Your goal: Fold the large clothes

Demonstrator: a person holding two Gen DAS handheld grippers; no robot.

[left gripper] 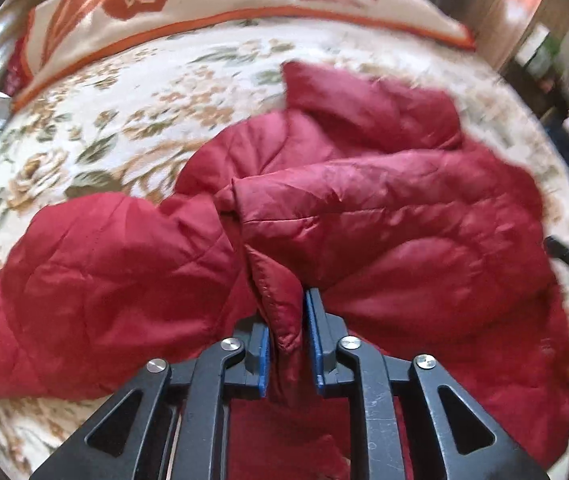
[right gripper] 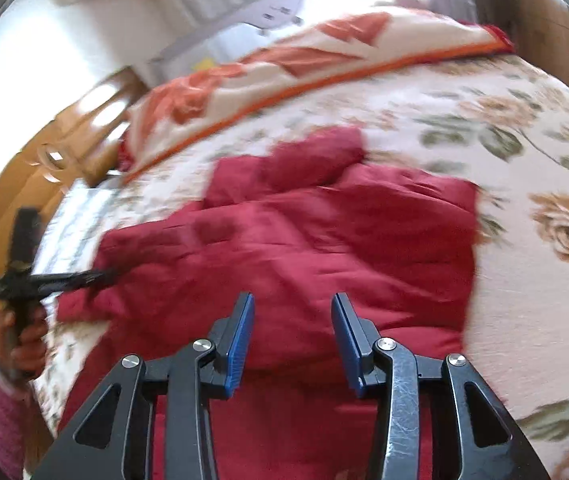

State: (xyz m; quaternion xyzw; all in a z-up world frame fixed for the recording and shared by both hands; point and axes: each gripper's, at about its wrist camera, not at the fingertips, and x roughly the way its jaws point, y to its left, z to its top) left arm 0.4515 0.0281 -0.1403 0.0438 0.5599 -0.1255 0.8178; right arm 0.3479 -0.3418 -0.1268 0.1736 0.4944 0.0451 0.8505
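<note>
A dark red quilted jacket (left gripper: 364, 208) lies crumpled on a floral bedspread (left gripper: 96, 120). My left gripper (left gripper: 286, 320) is shut on a folded edge of the jacket, which bunches up between its blue pads. In the right wrist view the jacket (right gripper: 304, 240) spreads across the bed, and my right gripper (right gripper: 292, 332) is open and empty just above its near part. The left gripper also shows in the right wrist view (right gripper: 96, 276) at the jacket's left edge, held by a hand.
A cream and orange blanket (left gripper: 204, 4) lies folded at the far end of the bed. A wooden headboard or cabinet (right gripper: 64, 152) stands at the left. The bedspread (right gripper: 524, 240) is bare to the right of the jacket. Both views are motion-blurred.
</note>
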